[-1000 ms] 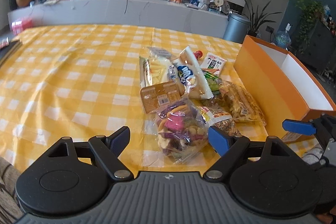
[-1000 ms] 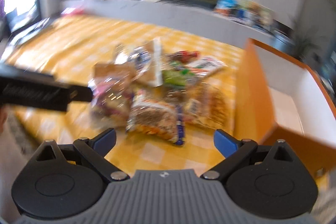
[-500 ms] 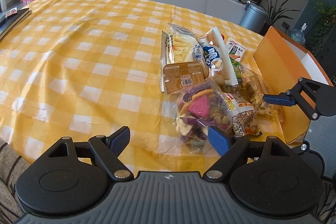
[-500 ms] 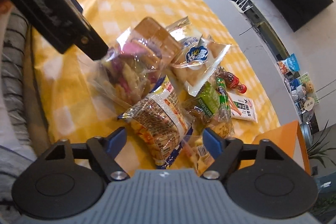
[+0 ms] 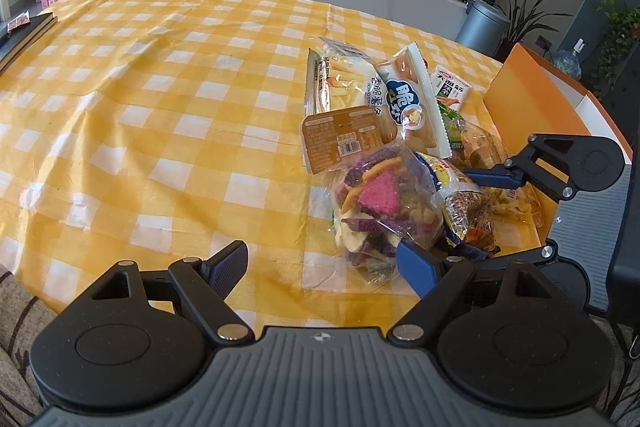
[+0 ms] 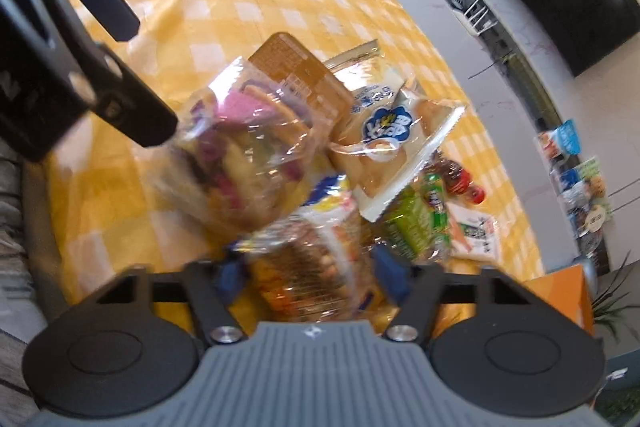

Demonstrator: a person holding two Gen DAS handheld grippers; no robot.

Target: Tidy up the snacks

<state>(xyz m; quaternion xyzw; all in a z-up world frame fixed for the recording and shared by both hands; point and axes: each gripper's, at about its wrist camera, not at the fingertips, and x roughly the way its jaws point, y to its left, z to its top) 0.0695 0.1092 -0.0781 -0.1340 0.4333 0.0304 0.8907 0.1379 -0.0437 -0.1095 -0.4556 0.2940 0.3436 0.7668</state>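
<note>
A pile of snack bags lies on the yellow checked tablecloth [image 5: 160, 131]. In the left wrist view my left gripper [image 5: 324, 269] is open and empty near the table's front edge, its right finger beside a clear bag of purple and pink vegetable chips [image 5: 380, 203]. My right gripper [image 6: 310, 273] is open, its fingers on either side of a clear bag of mixed nuts [image 6: 312, 275], which also shows in the left wrist view [image 5: 466, 207]. The jaws straddle that bag without visibly clamping it. An orange box [image 5: 532, 99] stands open at the right.
The pile also holds a brown packet [image 5: 340, 139], a potato-stick bag [image 5: 340, 83], a white and blue bread bag [image 5: 412, 103], a green packet [image 6: 416, 227] and a small red-capped bottle [image 6: 460, 179]. A book [image 5: 24, 35] lies at the far left edge.
My right gripper has moved forward and down onto the pile, so its fingers now flank the mixed-nut bag. My left gripper has held roughly the same place, still open.
</note>
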